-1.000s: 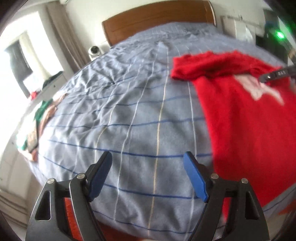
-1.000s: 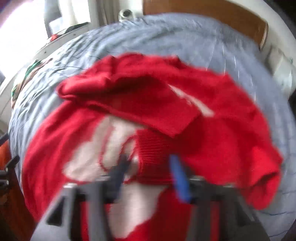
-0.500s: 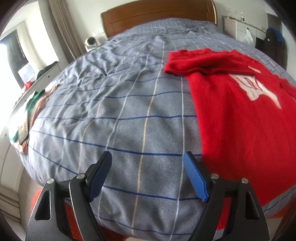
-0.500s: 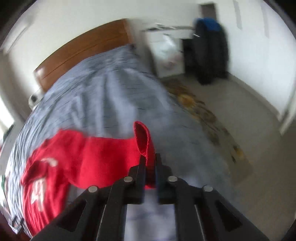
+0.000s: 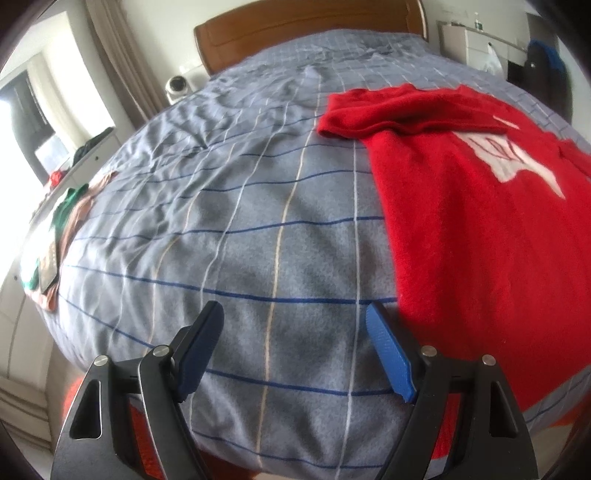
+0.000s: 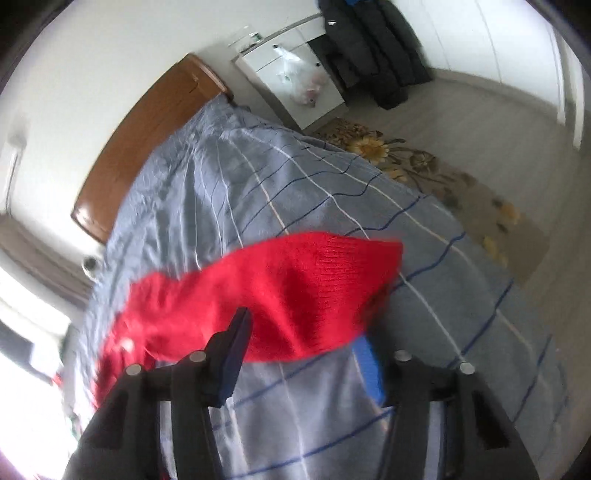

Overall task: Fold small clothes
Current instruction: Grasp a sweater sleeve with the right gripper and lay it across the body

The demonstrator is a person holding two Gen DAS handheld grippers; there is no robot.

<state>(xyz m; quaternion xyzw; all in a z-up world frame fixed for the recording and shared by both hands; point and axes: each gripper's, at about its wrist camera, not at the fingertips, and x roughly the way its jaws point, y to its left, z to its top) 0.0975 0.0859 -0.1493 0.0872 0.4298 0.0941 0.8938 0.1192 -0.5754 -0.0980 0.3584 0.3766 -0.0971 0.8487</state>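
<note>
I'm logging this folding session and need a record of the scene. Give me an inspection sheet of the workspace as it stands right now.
Surface: bed with a grey-blue checked cover, wrinkled toward the headboard.
Job's things: red sweater lying on the bed, one sleeve folded across the top, another sleeve spread out sideways.
Clutter: pile of clothes at the bed's edge.
Grippers: left gripper open over bare cover; right gripper open, at the spread sleeve's cuff, holding nothing.
Cables: nothing seen.
Surroundings: white cabinet, dark coat, flowered rug, small round camera by the headboard.
</note>
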